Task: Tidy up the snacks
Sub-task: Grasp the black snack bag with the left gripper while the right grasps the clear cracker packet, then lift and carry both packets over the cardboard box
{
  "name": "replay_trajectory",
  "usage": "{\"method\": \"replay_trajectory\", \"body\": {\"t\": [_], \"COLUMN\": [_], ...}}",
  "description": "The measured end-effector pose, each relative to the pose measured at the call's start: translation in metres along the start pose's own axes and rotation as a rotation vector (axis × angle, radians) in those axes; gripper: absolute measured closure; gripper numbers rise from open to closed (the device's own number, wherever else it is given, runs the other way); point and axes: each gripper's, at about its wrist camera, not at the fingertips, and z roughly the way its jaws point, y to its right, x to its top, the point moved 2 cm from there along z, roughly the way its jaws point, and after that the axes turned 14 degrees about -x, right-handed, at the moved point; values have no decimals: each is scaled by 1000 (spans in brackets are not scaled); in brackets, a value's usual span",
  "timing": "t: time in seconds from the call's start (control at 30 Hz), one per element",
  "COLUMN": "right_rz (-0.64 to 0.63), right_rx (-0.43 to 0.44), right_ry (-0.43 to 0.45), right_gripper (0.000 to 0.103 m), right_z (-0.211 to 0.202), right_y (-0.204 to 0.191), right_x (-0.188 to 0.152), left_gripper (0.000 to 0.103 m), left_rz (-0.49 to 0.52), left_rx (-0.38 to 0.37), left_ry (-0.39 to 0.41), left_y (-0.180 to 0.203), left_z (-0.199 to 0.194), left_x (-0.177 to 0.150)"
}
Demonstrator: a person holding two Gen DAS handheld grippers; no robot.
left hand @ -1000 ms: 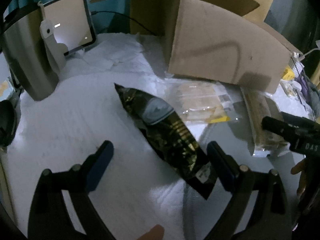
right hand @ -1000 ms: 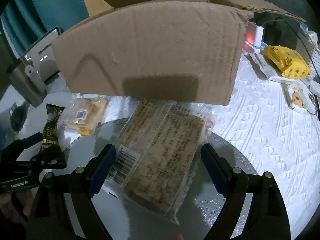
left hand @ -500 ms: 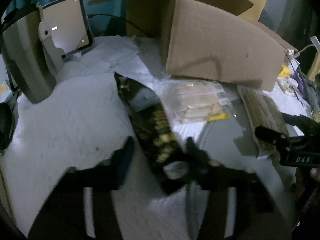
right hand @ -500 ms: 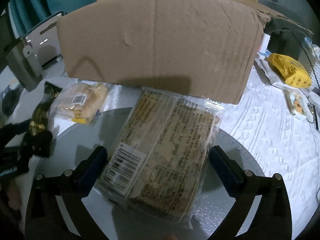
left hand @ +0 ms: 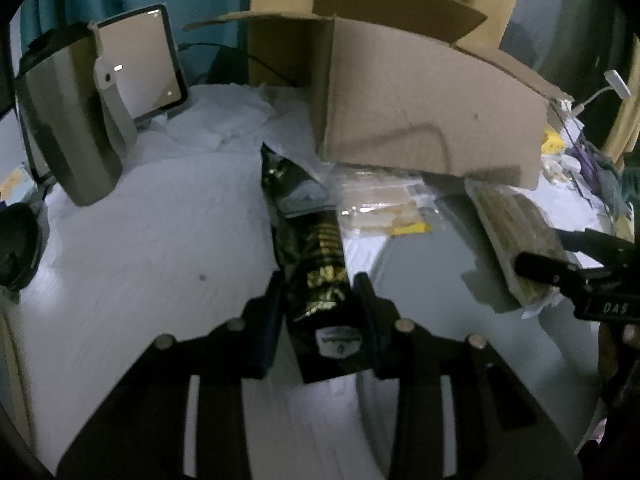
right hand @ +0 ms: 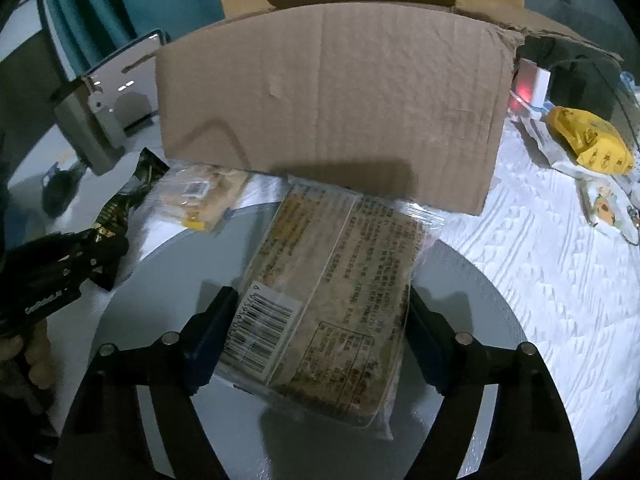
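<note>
My left gripper is shut on the near end of a long black and gold snack bag that lies on the white cloth. My right gripper has closed on both sides of a flat clear packet of brown bars with a barcode, which lies on a grey round tray. A clear packet of pale biscuits lies between the two snacks, also in the left wrist view. An open cardboard box stands right behind all three.
A tablet on a stand and a grey metal container stand at the back left. A yellow snack bag and small items lie at the right on the white cloth. A black object sits at the far left.
My left gripper moved forward and closed on the black bag, which turned more lengthwise. My right gripper moved forward and closed in on the bar packet.
</note>
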Motion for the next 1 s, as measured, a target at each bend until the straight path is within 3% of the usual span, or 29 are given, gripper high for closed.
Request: {"method": "replay_trajectory", "body": {"t": [0.57,1.0], "right_rz": [-56,-41], "right_rx": [82,55], "right_ry": [17,131], "right_gripper": [22,22], "right_z": [-62,-104], "right_y": [4,2], "right_x": [-35,-20], "left_gripper": [69,74], "left_rz": [16,77], "left_rx": [-23,-60], "left_ry": [32,86], "left_y": [29,59], "left_z": [-42,-71], "left_x": [-21,-22]}}
